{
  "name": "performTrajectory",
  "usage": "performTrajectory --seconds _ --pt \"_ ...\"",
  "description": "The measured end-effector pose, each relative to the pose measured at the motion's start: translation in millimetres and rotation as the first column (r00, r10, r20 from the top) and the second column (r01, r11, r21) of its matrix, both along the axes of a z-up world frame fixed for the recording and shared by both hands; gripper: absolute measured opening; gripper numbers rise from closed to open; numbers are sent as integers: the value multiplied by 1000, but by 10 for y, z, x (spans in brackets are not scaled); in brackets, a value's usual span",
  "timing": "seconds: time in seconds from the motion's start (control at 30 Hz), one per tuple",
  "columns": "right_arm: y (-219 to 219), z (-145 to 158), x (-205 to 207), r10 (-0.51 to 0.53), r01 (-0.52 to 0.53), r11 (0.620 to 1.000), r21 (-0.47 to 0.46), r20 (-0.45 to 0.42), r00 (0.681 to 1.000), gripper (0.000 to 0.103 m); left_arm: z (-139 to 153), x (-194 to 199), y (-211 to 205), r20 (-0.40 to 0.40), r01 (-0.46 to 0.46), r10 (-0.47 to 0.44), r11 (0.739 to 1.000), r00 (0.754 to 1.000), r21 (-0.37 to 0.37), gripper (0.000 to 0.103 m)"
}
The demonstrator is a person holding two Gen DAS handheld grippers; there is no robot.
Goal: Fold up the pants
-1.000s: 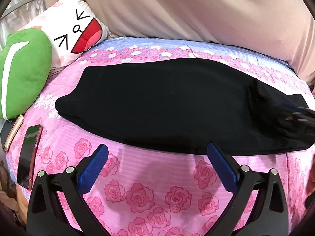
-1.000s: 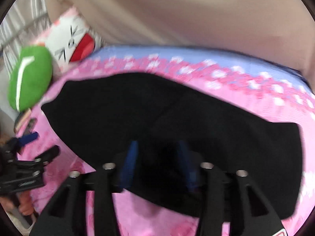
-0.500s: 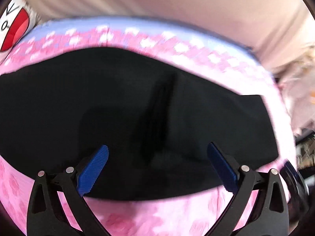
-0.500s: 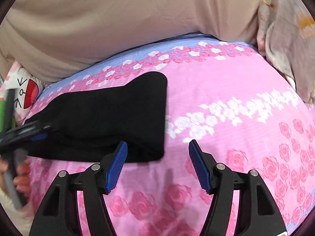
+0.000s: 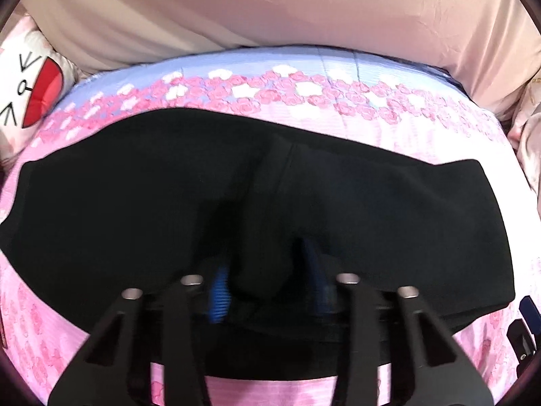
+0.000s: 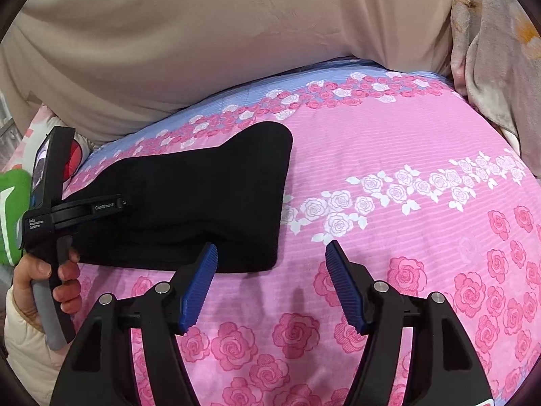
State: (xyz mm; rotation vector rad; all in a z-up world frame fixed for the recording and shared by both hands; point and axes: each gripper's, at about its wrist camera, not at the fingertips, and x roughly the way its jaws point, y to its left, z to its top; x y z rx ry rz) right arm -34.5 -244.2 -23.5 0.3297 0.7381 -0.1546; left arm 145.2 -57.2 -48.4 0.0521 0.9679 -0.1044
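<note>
Pants (image 5: pixel 169 209) are lying flat across the pink rose bedsheet (image 6: pixel 405 237), black, already doubled into a long band running left to right, near edge facing the person. Left gripper (image 5: pixel 267 277) is sitting at that near edge, roughly midway along the band, jaws closing with a bunched ridge of black cloth between the blue pads (image 5: pixel 219 292); pads are looking like they are pressing into the fabric, so I am reading it as pinching the pants. Blur here, so exact layer count inside the pinch is not clear. Grip is probably landing mid-length because the next fold needs a pick-up point there to carry one half over the other.

Right gripper (image 6: pixel 270 280) is hovering over bare sheet just beside the right end of the pants (image 6: pixel 203 203), jaws opening, nothing between them, only roses showing in the gap. It is likely waiting off the cloth to stay clear of the fold, or lining up for the end corner; cannot tell which.

In the right wrist view a hand (image 6: pixel 44 280) is gripping the left tool's handle, tool reaching over the pants from the left. Cartoon-face pillow (image 5: pixel 27 94) and green cushion (image 6: pixel 10 209) are sitting at the far left, well apart from the pants. Beige fabric is filling the background beyond the bed.
</note>
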Motion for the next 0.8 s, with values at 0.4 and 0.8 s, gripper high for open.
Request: performTrajectory --seconds 0.4,0.8 --pt "-40 -123 41 -10 9 1000 -23 -35 999 79 49 94 743 -25 -85 86 996 996 30 17" --pt "28 -314 591 120 -108 953 282 -25 992 78 488 -360 1582 164 -226 223 974 961 -4 83"
